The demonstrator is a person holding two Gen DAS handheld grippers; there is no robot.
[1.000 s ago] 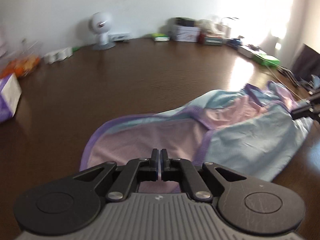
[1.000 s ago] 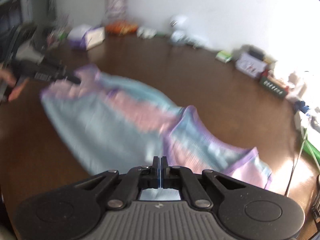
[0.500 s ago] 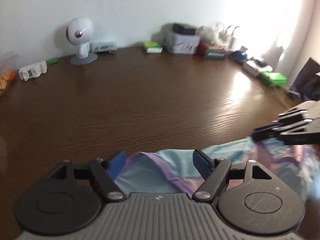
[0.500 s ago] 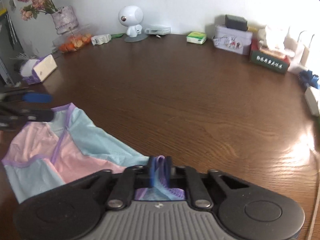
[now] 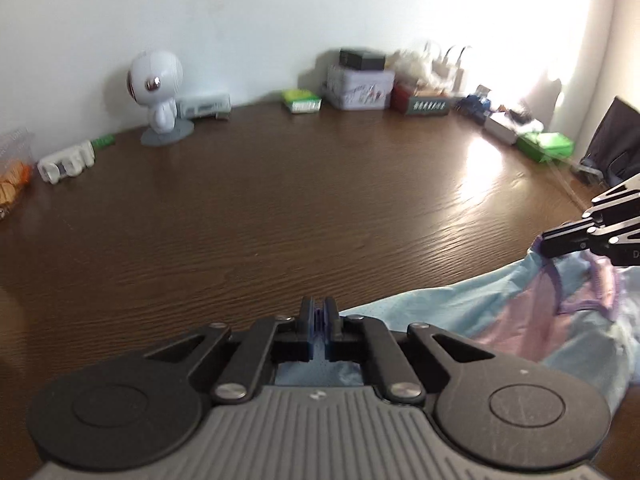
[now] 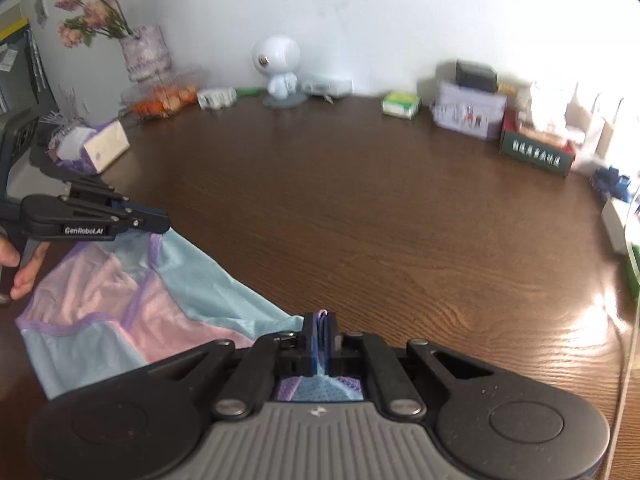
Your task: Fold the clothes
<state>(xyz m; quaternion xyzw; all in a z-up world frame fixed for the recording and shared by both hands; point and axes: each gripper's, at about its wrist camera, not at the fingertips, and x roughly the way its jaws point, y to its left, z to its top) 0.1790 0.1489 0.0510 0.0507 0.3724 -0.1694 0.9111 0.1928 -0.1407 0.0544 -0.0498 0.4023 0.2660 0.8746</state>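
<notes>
A light-blue and pink garment (image 5: pixel 500 320) with purple trim lies on the dark wooden table (image 5: pixel 280 208), stretched between my two grippers. My left gripper (image 5: pixel 319 312) has its jaws closing, pads pressed on the garment's near edge. From the right wrist view the garment (image 6: pixel 120 304) spreads to the lower left, where the left gripper (image 6: pixel 166 226) pinches a corner and a hand (image 6: pixel 24 268) holds its grip. My right gripper (image 6: pixel 320 324) has its jaws closing on a bunched purple-trimmed fold. In the left wrist view the right gripper (image 5: pixel 540 244) grips the far corner.
Along the wall stand a white robot figure (image 5: pixel 158 88), a tin box (image 5: pixel 360 88) and a green packet (image 5: pixel 302 100). A flower vase (image 6: pixel 146 56), a fruit bowl (image 6: pixel 164 98) and a tissue box (image 6: pixel 104 146) sit at the left. A cable (image 6: pixel 628 360) runs down the right.
The left jaws stood wide around the cloth edge half a second ago and are now closed on it. Both grippers have swung to face the wall, and the garment hangs stretched between them.
</notes>
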